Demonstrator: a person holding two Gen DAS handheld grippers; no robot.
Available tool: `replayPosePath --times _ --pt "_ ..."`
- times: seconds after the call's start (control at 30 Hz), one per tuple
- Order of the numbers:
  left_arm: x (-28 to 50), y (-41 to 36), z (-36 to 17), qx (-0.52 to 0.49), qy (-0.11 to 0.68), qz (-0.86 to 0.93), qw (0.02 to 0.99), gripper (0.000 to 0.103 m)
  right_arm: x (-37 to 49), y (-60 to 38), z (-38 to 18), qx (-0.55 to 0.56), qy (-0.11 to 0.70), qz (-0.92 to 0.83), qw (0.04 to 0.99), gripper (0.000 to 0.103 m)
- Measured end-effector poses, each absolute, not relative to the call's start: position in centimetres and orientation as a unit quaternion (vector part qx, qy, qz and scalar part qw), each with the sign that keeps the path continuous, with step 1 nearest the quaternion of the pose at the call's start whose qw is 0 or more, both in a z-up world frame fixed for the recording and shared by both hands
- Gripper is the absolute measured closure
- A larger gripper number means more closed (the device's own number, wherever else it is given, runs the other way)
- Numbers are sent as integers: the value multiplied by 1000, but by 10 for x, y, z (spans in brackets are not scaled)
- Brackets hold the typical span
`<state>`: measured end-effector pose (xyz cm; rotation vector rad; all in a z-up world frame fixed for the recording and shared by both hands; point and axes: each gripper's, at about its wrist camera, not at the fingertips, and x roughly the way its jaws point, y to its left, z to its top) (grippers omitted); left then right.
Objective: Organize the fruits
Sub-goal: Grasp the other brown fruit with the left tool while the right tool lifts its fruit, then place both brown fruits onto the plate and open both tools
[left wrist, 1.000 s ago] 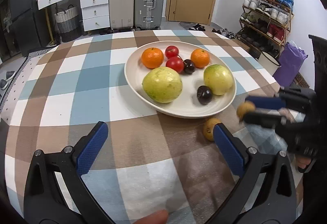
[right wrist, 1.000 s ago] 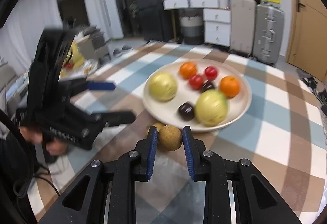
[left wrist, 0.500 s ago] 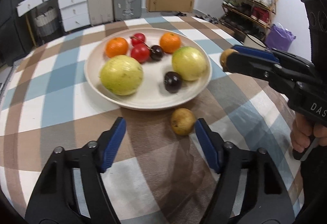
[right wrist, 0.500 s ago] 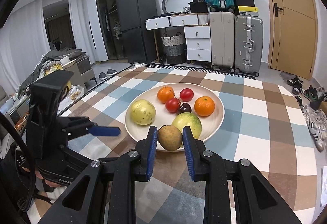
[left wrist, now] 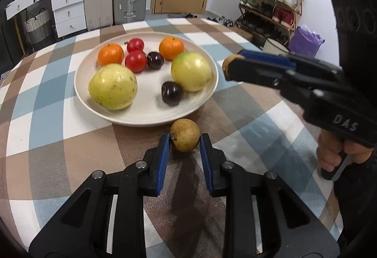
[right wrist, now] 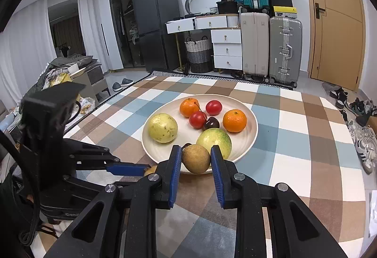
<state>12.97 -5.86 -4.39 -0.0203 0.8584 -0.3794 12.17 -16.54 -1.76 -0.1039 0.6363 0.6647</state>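
Note:
A cream plate on the checked tablecloth holds two yellow-green guavas, two oranges, two red tomatoes and two dark plums. A brown round fruit lies on the cloth just in front of the plate. My left gripper has closed around it, both blue pads touching its sides. My right gripper is shut on a second brown fruit and holds it in the air near the plate's front rim. In the left wrist view this gripper reaches in from the right.
The round table's edge runs close on the right, with a shoe rack beyond. Suitcases, white drawers and a fridge stand at the back. A door is at the far right.
My left gripper moved forward and closed its wide-open jaws onto the brown fruit on the cloth. My right gripper lifted its fruit and carried it to the plate's rim.

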Motion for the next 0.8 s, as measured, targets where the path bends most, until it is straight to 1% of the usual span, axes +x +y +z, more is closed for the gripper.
replayPosePath --times 0.27,0.5,0.8 --pt "121 -47 -27 -24 378 -179 908 80 121 -170 -15 -42 299 316 899 77" --pt "121 -37 -24 -40 377 -173 909 80 122 -172 -14 -41 300 313 900 77" --pt "116 -26 -5 -50 338 -145 929 80 125 -179 -12 -24 294 307 905 77"
